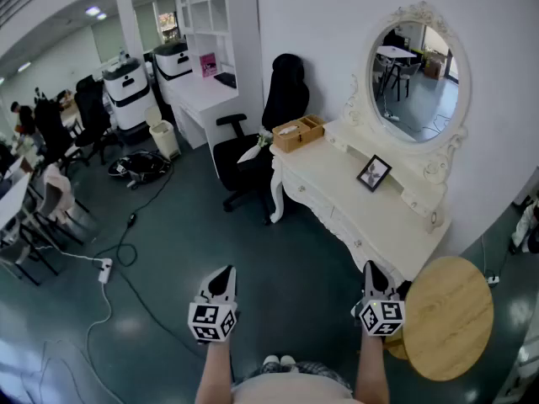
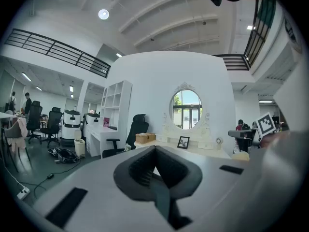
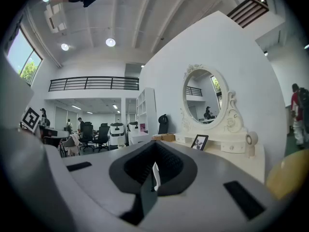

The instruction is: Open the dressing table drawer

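Note:
A cream dressing table (image 1: 354, 194) with an oval mirror (image 1: 417, 78) stands against the right wall. Its drawer fronts (image 1: 344, 225), with small knobs, run along the near edge and look closed. My left gripper (image 1: 226, 274) is out over the floor, well left of the table, with its jaws together and nothing in them. My right gripper (image 1: 370, 269) is just off the table's near corner, not touching it, and its jaws also meet on nothing. The left gripper view has the left gripper (image 2: 154, 151) facing the table (image 2: 193, 149) from a distance. The right gripper (image 3: 153, 146) looks along the tabletop (image 3: 236, 156).
A photo frame (image 1: 373, 173) and a wooden box (image 1: 298, 133) sit on the tabletop. A black office chair (image 1: 261, 133) stands at the table's far end. A round wooden stool (image 1: 446, 318) is by my right side. Cables and a power strip (image 1: 104, 269) lie on the floor at left.

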`<state>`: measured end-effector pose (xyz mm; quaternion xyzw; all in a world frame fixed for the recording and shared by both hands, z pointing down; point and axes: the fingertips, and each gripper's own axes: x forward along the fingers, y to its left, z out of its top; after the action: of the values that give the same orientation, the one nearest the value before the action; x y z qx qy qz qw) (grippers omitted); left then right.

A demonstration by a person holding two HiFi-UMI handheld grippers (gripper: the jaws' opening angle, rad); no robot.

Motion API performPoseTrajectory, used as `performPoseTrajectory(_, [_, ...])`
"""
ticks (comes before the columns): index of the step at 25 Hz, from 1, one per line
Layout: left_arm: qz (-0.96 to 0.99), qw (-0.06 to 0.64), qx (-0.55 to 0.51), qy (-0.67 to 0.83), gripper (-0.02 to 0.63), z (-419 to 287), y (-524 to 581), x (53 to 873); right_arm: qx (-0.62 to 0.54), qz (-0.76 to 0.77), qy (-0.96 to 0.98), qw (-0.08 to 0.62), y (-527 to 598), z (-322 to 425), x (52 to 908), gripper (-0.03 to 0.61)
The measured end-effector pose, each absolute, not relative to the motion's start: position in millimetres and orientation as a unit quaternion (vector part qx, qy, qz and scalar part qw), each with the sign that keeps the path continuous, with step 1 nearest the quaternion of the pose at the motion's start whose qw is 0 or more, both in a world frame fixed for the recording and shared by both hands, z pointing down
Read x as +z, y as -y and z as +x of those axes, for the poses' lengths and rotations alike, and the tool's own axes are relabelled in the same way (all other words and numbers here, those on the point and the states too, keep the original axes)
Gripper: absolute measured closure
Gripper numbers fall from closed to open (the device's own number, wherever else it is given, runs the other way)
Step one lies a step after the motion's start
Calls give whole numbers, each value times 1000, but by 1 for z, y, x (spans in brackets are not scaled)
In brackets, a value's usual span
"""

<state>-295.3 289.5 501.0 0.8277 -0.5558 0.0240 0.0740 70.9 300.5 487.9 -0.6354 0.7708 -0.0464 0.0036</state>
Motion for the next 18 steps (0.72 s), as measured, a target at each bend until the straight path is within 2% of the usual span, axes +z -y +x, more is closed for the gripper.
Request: performPoseTrajectory(18, [827, 83, 23, 556, 588, -294, -291, 505, -42, -623, -781, 5, -297, 62, 484, 563])
